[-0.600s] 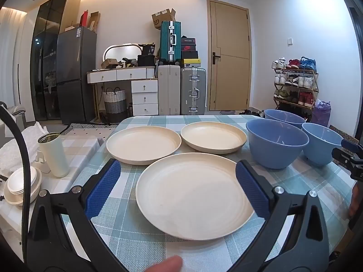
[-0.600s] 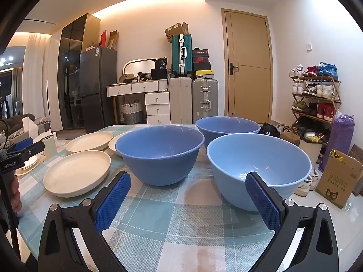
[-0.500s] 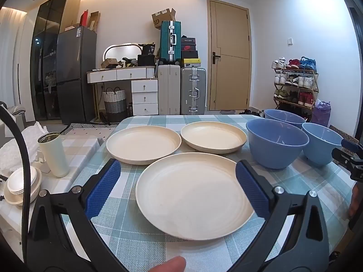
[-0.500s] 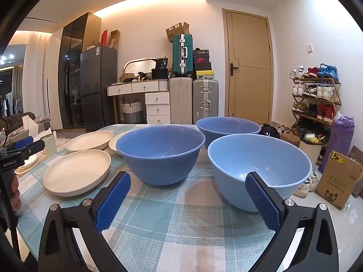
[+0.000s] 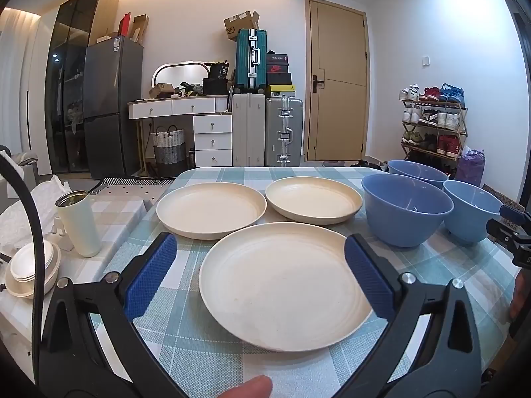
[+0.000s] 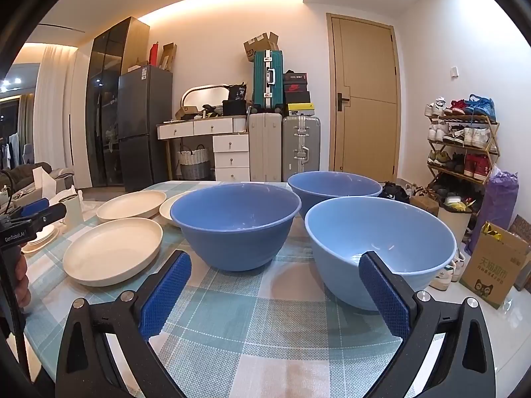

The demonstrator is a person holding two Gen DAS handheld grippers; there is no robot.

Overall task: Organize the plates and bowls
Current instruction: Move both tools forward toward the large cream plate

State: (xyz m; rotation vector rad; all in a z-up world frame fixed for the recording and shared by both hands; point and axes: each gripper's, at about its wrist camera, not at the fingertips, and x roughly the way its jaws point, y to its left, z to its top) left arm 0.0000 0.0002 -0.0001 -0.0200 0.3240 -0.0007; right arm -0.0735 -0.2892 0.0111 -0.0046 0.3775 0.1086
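Step in hand, judged: start of sorting. Nothing stacked, nothing lifted.

Left gripper (image 5: pixel 259 278): jaws spread wide, nothing grasped. Aimed slightly down over the near plate (image 5: pixel 282 285), blue pads flanking its left and right rim from above, apparently clear of it.

Right gripper (image 6: pixel 275 295): jaws spread wide, nothing grasped. Aimed slightly down at bare cloth in front of the bowls; right pad (image 6: pixel 381 298) overlapping the near right bowl (image 6: pixel 378 242) in view, contact not evident.

Table (image 5: pixel 186 338): checked cloth. Plates on the left half, bowls on the right half.

Count:
- Plates, cream: three. One near; far left plate (image 5: pixel 210 209); far right plate (image 5: pixel 313 200). All flat, near one another, rims apparently apart.
- Bowls, blue: three. Middle bowl (image 6: pixel 235 222); near right bowl, paler; far bowl (image 6: pixel 333 185) behind both. All upright, close together.

Off the main table, left: white tumbler (image 5: pixel 78 222) and a small stack of white dishes (image 5: pixel 30 268). Part of the task or not: cannot tell.

Next move, judged:
- Left: lower to the near plate, close on its rim, not across the full width; lift level; set onto a far plate.
- Right: advance to a bowl wall, one pad inside, one outside; close; lift clear of the neighbouring rims; nest into another bowl.
- Keep both tools apart near the table centre.
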